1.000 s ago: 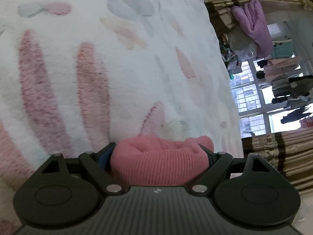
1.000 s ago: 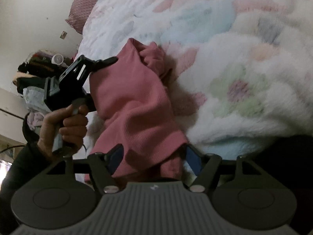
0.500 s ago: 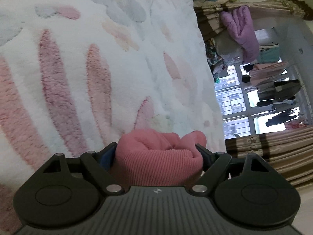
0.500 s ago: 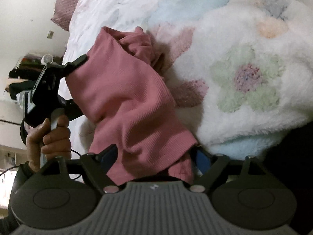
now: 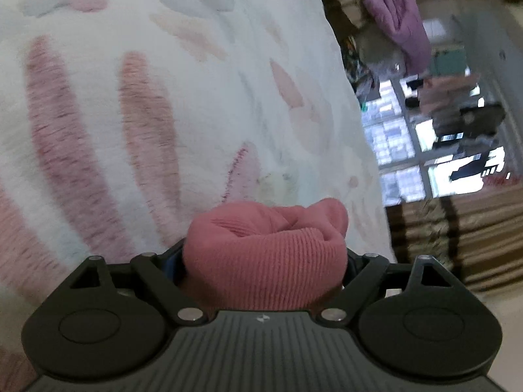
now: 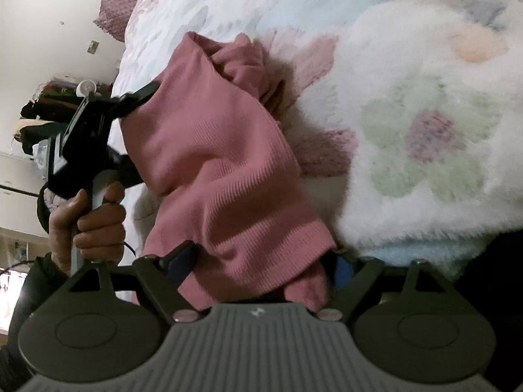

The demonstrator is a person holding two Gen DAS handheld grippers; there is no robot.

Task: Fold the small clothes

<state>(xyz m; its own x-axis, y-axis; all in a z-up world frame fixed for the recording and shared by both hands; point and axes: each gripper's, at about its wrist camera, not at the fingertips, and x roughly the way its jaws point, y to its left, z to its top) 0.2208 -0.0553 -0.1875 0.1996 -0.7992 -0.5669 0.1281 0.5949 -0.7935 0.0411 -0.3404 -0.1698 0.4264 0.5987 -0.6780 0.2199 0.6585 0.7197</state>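
A pink ribbed garment (image 6: pixel 212 150) hangs stretched between my two grippers over a fluffy flowered blanket (image 6: pixel 408 114). My left gripper (image 6: pixel 130 104), held by a person's hand (image 6: pixel 94 219), grips the garment's upper left edge. In the left wrist view the left gripper (image 5: pixel 263 254) is shut on a bunched roll of the pink garment (image 5: pixel 261 238), which fills the gap between its fingers. The jaws of my right gripper (image 6: pixel 261 261) are opening. The garment's lower hem lies loosely between them, and the blue pads stand off the cloth.
The blanket (image 5: pixel 147 98) covers a bed, with a pink pillow (image 6: pixel 121 9) at its far end. Past the bed's edge are a window (image 5: pixel 425 170), brown curtains (image 5: pixel 457 235) and hanging clothes, including a purple coat (image 5: pixel 402 23). Piled items (image 6: pixel 49 104) stand by the left wall.
The right gripper's jaws have spread wider around the garment's hem. The left gripper keeps its hold on the cloth, and its view has swung slightly across the blanket and back.
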